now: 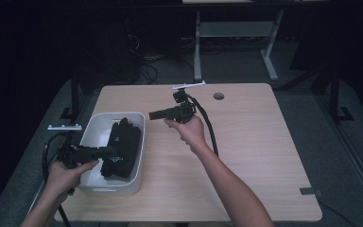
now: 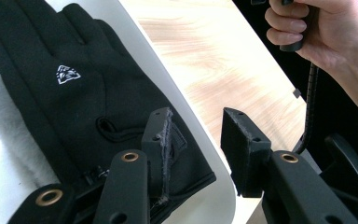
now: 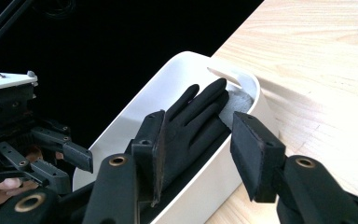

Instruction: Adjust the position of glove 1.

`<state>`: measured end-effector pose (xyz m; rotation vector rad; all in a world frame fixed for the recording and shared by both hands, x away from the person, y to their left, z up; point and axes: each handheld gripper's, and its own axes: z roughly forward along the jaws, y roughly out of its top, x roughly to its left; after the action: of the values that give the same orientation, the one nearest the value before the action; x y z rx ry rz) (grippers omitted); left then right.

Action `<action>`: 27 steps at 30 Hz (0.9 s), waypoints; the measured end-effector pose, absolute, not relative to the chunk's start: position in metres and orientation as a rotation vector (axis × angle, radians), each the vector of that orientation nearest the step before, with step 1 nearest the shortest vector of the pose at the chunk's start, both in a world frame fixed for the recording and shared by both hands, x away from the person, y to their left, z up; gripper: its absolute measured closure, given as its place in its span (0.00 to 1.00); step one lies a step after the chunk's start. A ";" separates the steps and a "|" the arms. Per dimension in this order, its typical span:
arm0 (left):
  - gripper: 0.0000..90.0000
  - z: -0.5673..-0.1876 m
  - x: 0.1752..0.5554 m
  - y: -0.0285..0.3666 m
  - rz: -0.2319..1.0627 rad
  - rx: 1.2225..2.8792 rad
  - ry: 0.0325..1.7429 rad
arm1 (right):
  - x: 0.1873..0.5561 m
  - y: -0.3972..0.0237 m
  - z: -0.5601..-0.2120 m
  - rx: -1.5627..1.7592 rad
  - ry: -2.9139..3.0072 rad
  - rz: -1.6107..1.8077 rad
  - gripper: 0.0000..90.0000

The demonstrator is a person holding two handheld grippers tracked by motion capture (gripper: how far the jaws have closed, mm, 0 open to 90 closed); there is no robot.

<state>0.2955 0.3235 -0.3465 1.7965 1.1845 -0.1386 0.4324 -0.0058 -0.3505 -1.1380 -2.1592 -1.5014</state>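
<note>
High view: left gripper (image 1: 108,152) hovers over the near end of the white bin (image 1: 90,127), jaws parted and empty, one pad above the black glove (image 1: 123,146) lying inside, one beyond the rim. Farther off, right gripper (image 1: 152,115), likewise parted and empty, points toward the bin's far corner.

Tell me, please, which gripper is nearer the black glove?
Left. The left gripper hangs over the black glove in the white bin; the right gripper is beyond the bin's rim.

The glove (image 2: 79,98) is matt black cloth. The tub (image 1: 139,151) is smooth white plastic with a slight sheen. The table (image 1: 246,156) is pale, matt wood grain.
</note>
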 end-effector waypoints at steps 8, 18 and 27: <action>0.67 -0.344 0.298 0.313 -0.152 1.801 1.163 | 0.431 -0.015 -0.348 -1.150 -2.137 -1.508 0.57; 0.66 -0.339 0.301 0.300 -0.179 1.796 1.119 | 0.429 -0.028 -0.346 -1.162 -2.122 -1.536 0.54; 0.63 -0.335 0.303 0.287 -0.192 1.813 1.083 | 0.427 -0.044 -0.342 -1.186 -2.122 -1.552 0.52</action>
<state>0.3031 0.2868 -0.3349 1.8132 1.0829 -0.1916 0.4268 -0.0441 -0.3423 -1.1864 -2.1216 -1.5525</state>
